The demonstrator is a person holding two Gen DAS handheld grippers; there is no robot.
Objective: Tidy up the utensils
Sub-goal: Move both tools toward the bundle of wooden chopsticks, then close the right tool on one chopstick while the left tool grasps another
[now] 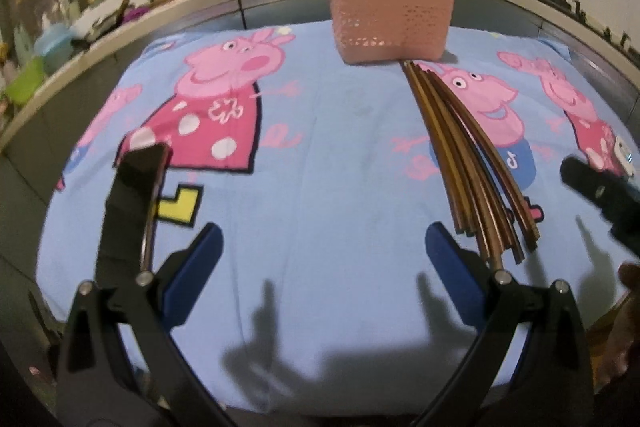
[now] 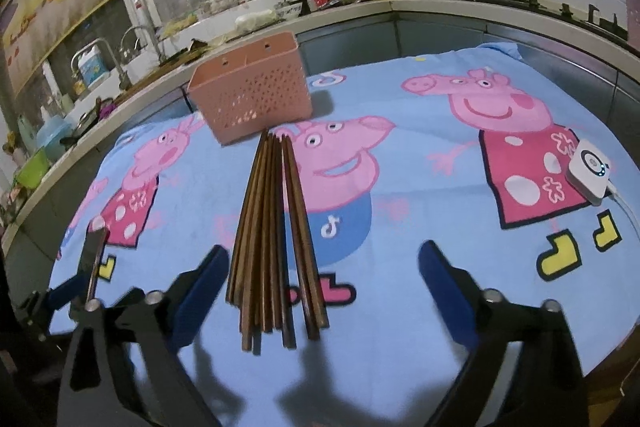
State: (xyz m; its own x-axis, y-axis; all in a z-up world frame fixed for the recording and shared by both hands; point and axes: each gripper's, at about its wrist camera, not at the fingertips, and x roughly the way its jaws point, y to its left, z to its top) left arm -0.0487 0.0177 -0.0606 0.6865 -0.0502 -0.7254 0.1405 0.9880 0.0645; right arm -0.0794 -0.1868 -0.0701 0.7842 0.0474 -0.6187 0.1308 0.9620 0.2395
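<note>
In the left wrist view, the left gripper (image 1: 323, 243) hangs over a bench covered by a blue cartoon-pig cloth (image 1: 320, 167). Its jaws stand wide apart with nothing between them, only bare cloth. A pink perforated basket (image 1: 390, 21) stands upright at about 12 o'clock, near the far edge of the cloth. A bundle of dark wooden chopsticks (image 1: 468, 163) lies flat on the cloth, running from just in front of the basket toward 4 o'clock, with its near ends just beside the gripper's right-hand finger. At 3 o'clock a black part of the right gripper (image 1: 600, 191) juts in from the frame edge.

In the right wrist view, the right gripper (image 2: 323, 269) also has its jaws apart, clamped on nothing. The chopsticks (image 2: 272, 239) lie between its two fingers, closer to the left-hand one, their near ends fanned out and their far tips reaching the basket (image 2: 250, 89) at 11 o'clock. A small white device (image 2: 590, 171) sits on the cloth (image 2: 420, 211) at 3 o'clock.
</note>
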